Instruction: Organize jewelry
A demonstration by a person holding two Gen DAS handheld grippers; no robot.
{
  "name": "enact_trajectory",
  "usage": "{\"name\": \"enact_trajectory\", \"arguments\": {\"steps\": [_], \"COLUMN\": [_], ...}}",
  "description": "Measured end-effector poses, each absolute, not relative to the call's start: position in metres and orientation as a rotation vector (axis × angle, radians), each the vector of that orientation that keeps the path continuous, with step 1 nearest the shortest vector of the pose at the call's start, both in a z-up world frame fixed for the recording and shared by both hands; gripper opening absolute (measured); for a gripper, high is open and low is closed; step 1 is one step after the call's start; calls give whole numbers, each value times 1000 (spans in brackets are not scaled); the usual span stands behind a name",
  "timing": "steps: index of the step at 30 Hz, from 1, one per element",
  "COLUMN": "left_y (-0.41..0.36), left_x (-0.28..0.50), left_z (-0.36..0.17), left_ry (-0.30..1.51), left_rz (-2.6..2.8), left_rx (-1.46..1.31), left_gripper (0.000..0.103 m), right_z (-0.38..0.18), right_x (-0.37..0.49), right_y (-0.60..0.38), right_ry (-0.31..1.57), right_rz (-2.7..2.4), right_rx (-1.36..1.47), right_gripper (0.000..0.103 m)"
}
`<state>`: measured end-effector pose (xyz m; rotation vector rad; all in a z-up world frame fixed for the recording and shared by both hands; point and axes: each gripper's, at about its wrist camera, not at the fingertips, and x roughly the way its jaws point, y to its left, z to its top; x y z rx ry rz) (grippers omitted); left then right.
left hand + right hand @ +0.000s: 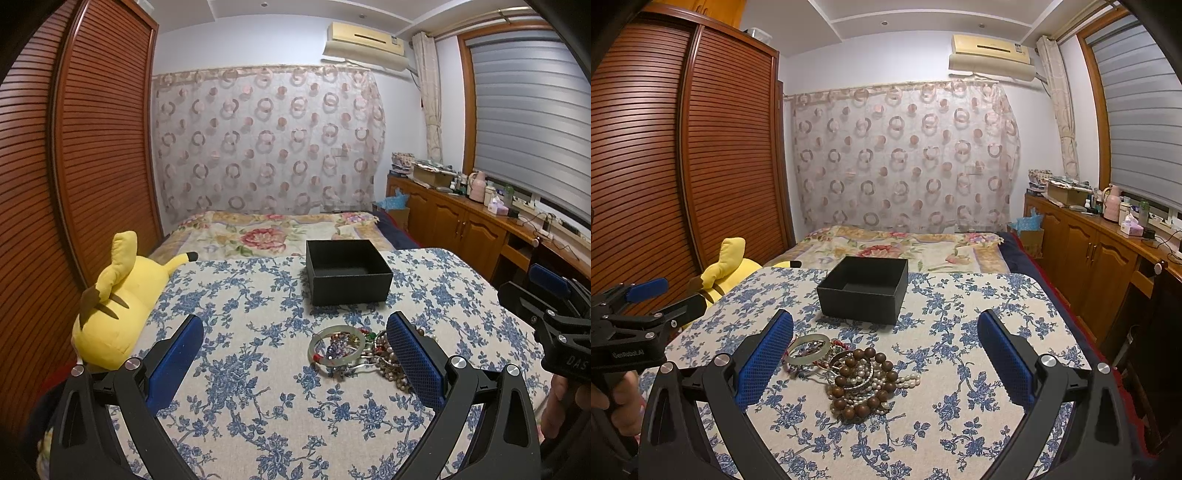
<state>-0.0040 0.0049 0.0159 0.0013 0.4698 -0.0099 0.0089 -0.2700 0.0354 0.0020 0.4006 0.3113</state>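
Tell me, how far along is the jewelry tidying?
Nothing looks done yet: the black box is empty. Nothing is in hand; the left tongs and right tongs are both open. The jewelry pile, including the pale bangle, remains on the floral cloth.

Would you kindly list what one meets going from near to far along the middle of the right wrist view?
Wooden bead bracelet on the jewelry pile → pale jade bangle → open black box → floral bedspread → circle-patterned curtain.

left gripper (295, 354) jaws wide apart | right gripper (885, 354) jaws wide apart
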Motion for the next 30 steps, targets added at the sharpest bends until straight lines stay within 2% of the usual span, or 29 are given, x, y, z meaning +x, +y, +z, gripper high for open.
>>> {"name": "enact_trajectory", "arguments": {"steps": [21,28,30], "left_y": [5,5,6], "left_x": [-5,3,6], "left_z": [14,-5,-11], "left_ry": [477,518,533], "left_rz": [-11,-28,-32], "left_rx": [0,-4,-4], "left_gripper": [96,96,96], "right_z": [36,21,15], "right_x": [6,11,16], "right_y": [-263,-263,-265], "right_ry": [402,439,456], "right_rz": [316,330,345], "right_rx": [0,-5,-8], "right_gripper": [100,100,97]}}
